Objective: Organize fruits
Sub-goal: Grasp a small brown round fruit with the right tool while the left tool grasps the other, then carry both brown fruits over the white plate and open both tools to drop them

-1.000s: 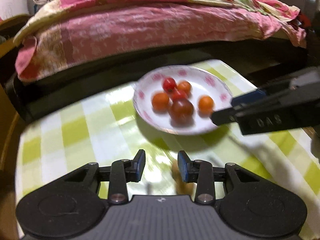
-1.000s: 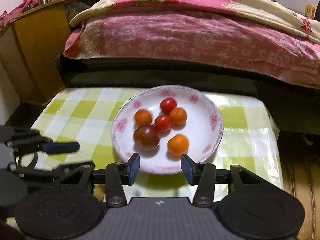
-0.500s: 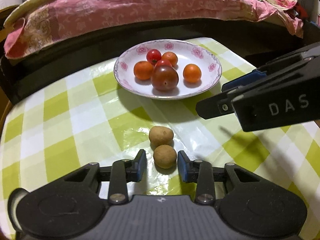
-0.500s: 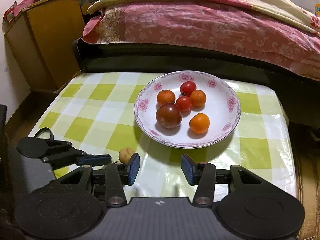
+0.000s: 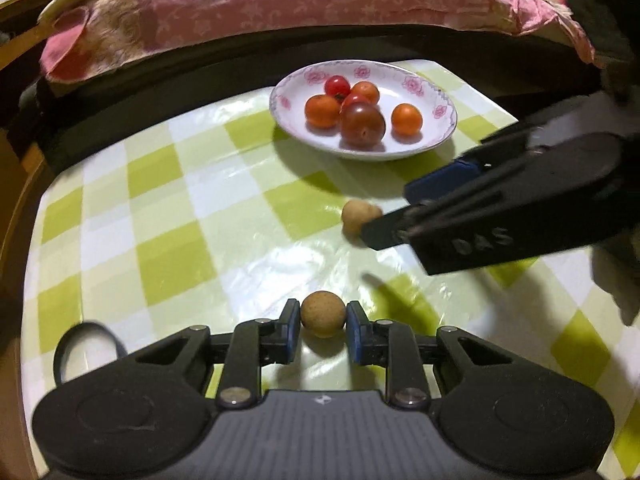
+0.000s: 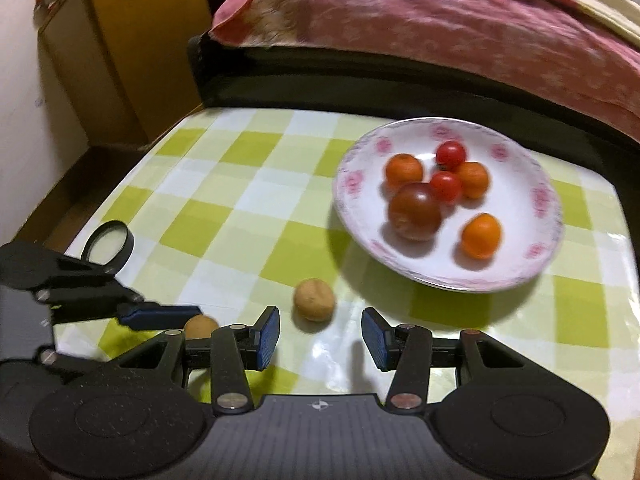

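Glossy checked tablecloth (image 5: 168, 248) | left gripper (image 5: 322, 326) clamps round brown fruit (image 5: 322, 314)

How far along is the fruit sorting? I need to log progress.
Done: six fruits sit in the plate. In hand: the left gripper brackets one brown fruit, fingers at its sides. Left: the other brown fruit lies on the tablecloth ahead of the open right gripper.

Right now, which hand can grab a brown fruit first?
Probably the left gripper: one brown fruit already sits between its pads, which look about closed on it. The right gripper is open, and the other fruit lies just ahead of its tips.
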The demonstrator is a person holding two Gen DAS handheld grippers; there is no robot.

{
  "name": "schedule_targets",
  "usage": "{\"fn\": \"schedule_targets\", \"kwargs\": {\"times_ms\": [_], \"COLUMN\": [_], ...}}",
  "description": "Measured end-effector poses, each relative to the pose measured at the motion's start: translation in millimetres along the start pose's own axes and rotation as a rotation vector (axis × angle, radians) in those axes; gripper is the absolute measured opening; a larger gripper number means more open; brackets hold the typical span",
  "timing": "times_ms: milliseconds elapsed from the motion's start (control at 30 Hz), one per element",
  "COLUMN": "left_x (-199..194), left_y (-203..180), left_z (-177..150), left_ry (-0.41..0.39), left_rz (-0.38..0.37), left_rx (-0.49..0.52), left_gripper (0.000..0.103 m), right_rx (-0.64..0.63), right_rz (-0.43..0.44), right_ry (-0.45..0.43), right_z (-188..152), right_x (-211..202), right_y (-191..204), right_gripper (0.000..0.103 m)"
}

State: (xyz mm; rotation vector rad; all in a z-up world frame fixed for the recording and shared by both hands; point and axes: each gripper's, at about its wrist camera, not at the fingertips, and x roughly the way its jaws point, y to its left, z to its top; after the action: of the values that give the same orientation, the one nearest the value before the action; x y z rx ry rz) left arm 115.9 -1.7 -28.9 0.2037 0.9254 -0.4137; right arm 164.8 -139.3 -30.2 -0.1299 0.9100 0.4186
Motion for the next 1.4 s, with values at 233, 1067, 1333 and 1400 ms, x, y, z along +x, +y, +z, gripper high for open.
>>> {"fn": "schedule_targets", "kwargs": {"times_ms": [233,1067,1333,1400], "left_x": [3,0,-6,-8], "left_y": [2,4,5,4], "left_z": [-6,-7,16,26], "left_ry": [-0.012,-0.044,-0.107,-0.128], "left_rz": [-0.004,0.010,0.013,0.018], "left_rx": [0.009,0.001,-0.024,-0.025], "left_gripper": [0.037,0.034,0.034,0.034], "right_rx": [-0.039,-0.027,0.006,0.016], "right_rz": [-0.016,-0.054,-0.039,-0.045], "right_ry": [0.021,0.014,-0.051,-0.077], "right_z": [3,-12,-7,-3], "right_x": [23,8,-20,-27], "right_y": [11,0,-4,-8], "right_gripper": [0.042,0.023,0.023,0.023]}}
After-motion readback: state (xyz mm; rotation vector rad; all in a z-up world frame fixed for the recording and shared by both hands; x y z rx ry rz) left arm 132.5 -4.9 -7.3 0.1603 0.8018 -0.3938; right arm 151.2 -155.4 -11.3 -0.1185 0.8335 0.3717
